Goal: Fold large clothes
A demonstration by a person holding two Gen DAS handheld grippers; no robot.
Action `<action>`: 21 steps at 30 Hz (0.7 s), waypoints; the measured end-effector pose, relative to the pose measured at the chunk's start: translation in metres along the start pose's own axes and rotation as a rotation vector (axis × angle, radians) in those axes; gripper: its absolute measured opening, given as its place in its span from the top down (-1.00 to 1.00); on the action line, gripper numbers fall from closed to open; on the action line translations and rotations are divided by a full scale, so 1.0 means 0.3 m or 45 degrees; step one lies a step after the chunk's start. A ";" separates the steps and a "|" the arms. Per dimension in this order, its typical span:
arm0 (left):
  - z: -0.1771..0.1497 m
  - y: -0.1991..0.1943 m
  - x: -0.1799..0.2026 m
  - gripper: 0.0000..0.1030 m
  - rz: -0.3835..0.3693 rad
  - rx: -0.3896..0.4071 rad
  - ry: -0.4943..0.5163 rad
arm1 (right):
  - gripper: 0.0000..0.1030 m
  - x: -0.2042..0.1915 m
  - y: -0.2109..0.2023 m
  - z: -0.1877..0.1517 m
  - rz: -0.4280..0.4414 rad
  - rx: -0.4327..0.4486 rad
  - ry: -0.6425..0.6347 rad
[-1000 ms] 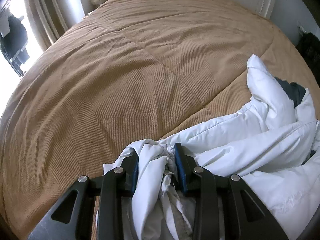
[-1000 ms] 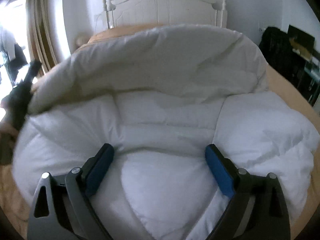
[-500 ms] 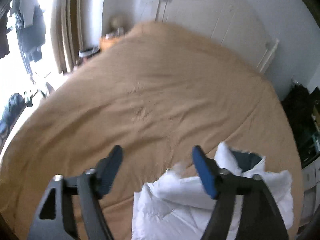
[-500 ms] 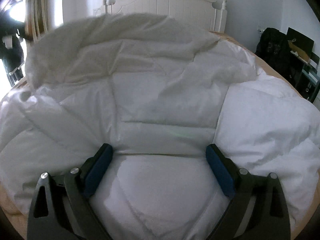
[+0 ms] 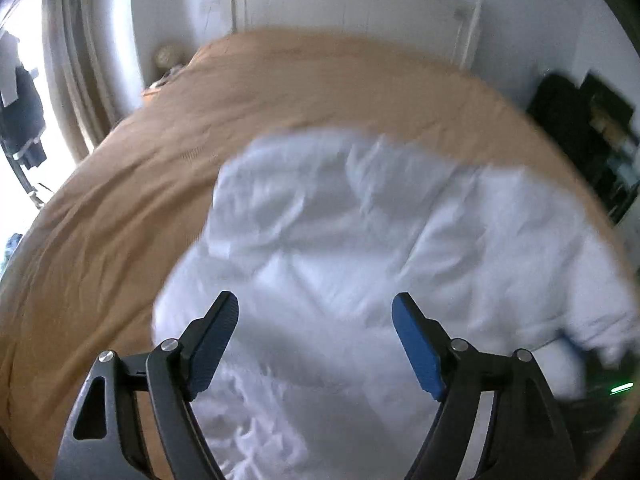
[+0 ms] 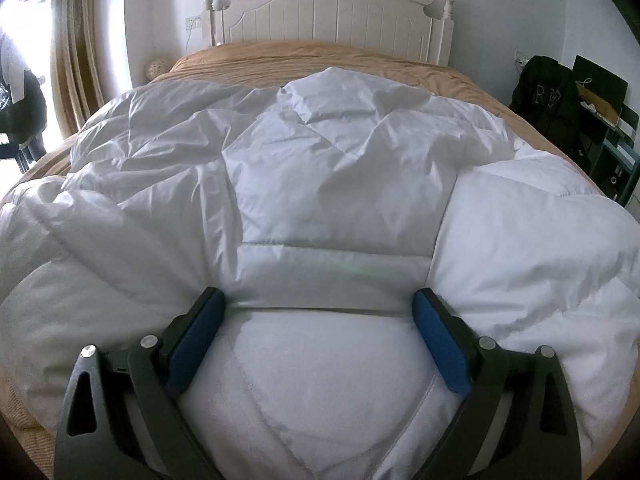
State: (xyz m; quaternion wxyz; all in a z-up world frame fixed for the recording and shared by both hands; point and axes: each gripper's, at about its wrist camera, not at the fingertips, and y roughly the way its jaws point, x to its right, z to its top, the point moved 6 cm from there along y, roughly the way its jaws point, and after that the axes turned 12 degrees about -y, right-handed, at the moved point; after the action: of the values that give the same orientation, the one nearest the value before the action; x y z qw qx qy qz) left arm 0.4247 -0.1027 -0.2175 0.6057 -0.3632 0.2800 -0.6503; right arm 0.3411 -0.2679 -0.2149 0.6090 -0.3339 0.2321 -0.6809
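Across the centre and lower half of both frames lay the white padded garment [image 6: 320, 184], spread on the tan bedspread [image 6: 304, 60], with white headboard [image 6: 328, 12] at top centre. Long axis ran roughly left to right in the right wrist view; a folded-over layer covered the middle, edges bulging lower left and lower right.

Right gripper [image 6: 318, 320] sat low at bottom centre, jaws spread wide, quilted panel bulging between the blue pads; whether the pads pressed it could not be told.

Left gripper [image 5: 316, 332] hovered above the garment [image 5: 360, 240], jaws having just been opening, spread, nothing between them. View blurred.

Judged: garment ahead of and below both claws; right claw nearer, apparently at the near edge, left clear above it.
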 end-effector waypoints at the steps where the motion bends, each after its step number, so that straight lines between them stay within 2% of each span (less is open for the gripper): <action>1: -0.032 0.048 -0.014 -0.57 0.039 -0.019 0.002 | -0.85 -0.001 0.000 -0.001 0.001 0.000 -0.001; 3: -0.076 0.112 -0.043 -0.72 0.081 0.020 0.043 | -0.85 0.001 -0.001 0.002 0.009 0.004 0.001; 6: -0.096 0.125 -0.051 -0.74 0.083 0.079 0.074 | -0.87 0.003 -0.009 -0.007 0.016 0.004 -0.007; 10: -0.102 0.143 -0.054 -0.76 0.088 0.060 0.061 | -0.84 0.033 -0.021 0.002 0.043 -0.039 -0.001; 14: -0.093 0.137 -0.055 -0.79 0.084 0.047 0.059 | -0.84 0.116 -0.080 0.111 0.021 -0.031 0.031; 16: -0.094 0.133 -0.048 -0.79 0.086 0.041 0.062 | -0.84 0.149 -0.053 0.175 0.022 -0.084 0.032; 18: -0.086 0.138 -0.051 -0.80 0.082 0.034 0.060 | -0.84 0.177 0.037 0.239 0.064 -0.204 0.024; 21: -0.078 0.145 -0.058 -0.82 0.078 0.025 0.055 | -0.84 0.216 0.195 0.288 0.042 -0.379 0.010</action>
State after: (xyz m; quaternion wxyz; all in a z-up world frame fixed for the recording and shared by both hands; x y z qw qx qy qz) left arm 0.4312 -0.0920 -0.2684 0.6226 -0.3345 0.2975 -0.6418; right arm 0.4420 -0.3326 -0.1882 0.5630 -0.4140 0.3385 -0.6301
